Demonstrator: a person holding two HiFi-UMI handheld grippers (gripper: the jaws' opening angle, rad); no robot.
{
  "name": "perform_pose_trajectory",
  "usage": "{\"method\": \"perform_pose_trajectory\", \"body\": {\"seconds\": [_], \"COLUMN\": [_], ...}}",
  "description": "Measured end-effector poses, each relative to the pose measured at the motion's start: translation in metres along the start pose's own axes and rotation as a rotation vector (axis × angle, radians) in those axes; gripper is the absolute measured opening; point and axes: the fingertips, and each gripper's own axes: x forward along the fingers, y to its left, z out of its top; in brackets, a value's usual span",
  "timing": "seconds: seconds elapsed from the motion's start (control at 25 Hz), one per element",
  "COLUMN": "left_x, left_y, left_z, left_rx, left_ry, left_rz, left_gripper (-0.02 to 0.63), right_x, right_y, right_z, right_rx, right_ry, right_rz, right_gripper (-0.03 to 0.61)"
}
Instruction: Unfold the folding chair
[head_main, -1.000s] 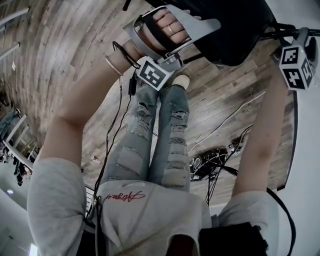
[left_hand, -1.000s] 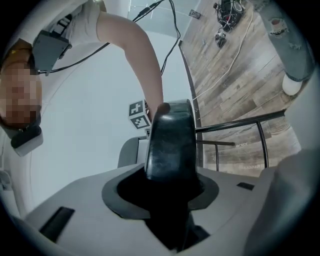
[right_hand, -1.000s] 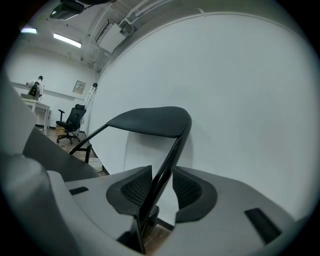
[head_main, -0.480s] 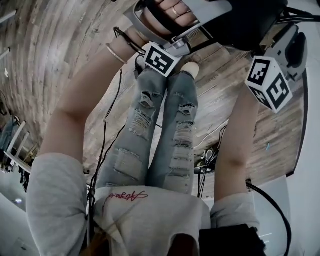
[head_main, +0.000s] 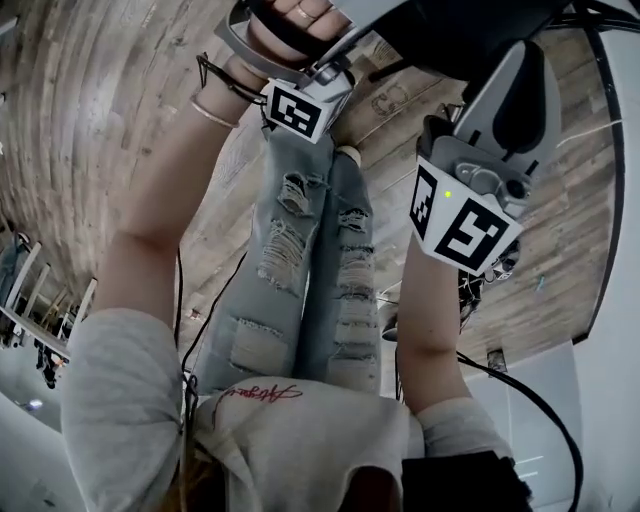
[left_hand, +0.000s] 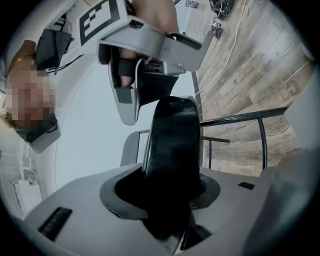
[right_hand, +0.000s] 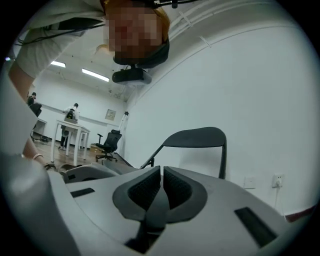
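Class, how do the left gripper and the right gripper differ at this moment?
Left gripper: the chair sits between its jaws, which have just been opening. Right gripper: nothing between its jaws, which have just closed together. So left jaws stand apart, right jaws meet. Both carry a marker cube.

Looks like a large, sparsely furnished office or lab workroom, not a home. Shown by the wood-plank floor (head_main: 90, 130), the plain white walls (right_hand: 260, 90) and the ceiling strip lights (right_hand: 95, 75) at ten o'clock in the right gripper view. At nine o'clock there, a white table (right_hand: 70, 125) with a person (right_hand: 74, 111) standing at it, and a swivel office chair (right_hand: 111, 141) just beside. Loose cables (head_main: 478, 287) on the floor at three o'clock in the head view. Wall sockets (right_hand: 248, 182) low at four o'clock in the right gripper view.
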Motion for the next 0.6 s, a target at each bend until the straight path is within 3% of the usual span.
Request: {"method": "perform_pose_trajectory", "body": {"seconds": [0.2,0.48,0.6], "left_x": [-0.035,-0.085,-0.094], "left_y": [-0.031,-0.093,-0.103], "left_z": [0.0,-0.014,-0.015], "left_rx": [0.0,0.012,0.021], "left_ry": [0.016,0.095,0.116], "left_rz": [0.013,-0.099,-0.103], "left_gripper": [0.224,0.295,0.301], "right_x": [-0.02,-0.031,-0.037], "right_y": [0.033,0.079,0.096], "right_z": [-0.034,-0.064,-0.072], "right_rx": [-0.007,-0.01,-0.01], "right_ry": [0.017,0.027,0.022], "right_rz": [0.081,0.17,0.213], "right_gripper": [0.031,0.031,0.031]}}
